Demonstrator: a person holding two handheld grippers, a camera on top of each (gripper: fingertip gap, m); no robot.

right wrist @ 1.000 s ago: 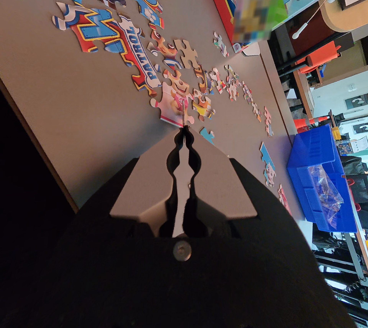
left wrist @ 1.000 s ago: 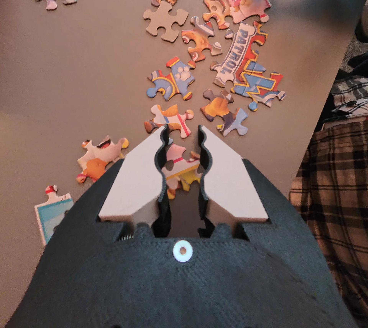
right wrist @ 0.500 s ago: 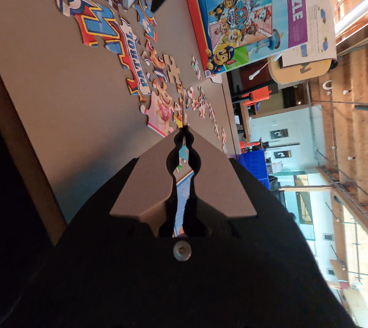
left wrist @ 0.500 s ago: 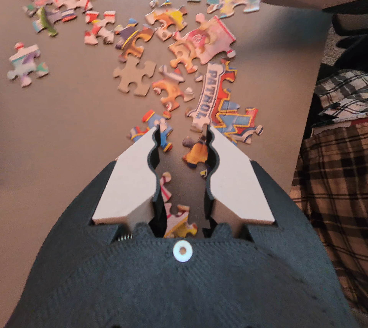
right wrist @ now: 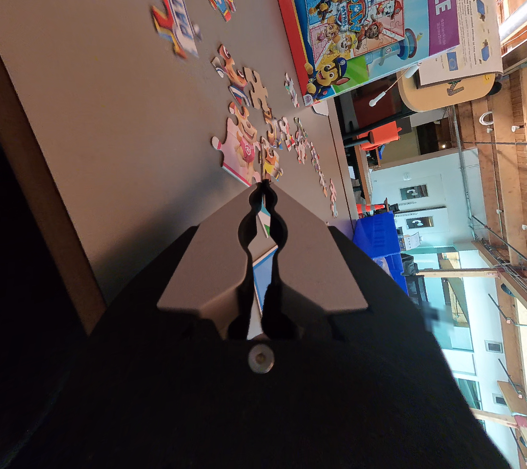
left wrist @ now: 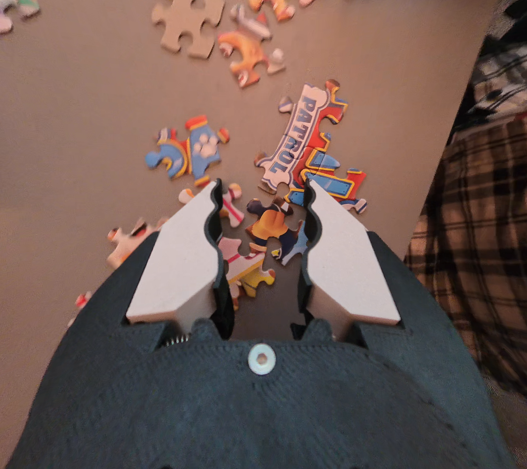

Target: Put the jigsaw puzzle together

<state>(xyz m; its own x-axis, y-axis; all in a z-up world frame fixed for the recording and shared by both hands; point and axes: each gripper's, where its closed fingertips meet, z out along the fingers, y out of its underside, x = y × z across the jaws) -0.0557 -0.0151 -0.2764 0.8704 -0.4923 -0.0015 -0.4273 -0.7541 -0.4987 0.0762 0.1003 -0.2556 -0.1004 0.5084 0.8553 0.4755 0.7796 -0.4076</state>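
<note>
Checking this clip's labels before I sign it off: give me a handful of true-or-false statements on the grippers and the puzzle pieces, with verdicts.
1. The left gripper is open above loose pieces. True.
2. The right gripper is wide open and empty. False: its jaws are closed on a thin piece held edge-on.
3. One piece lies with its plain cardboard back up. True.
4. The puzzle box lies on the floor. False: it rests on the table.
5. The red and blue lettered pieces are joined into one block. True.
6. The paw-print piece is already joined to that block. False: it lies apart, with bare table between them.
</note>
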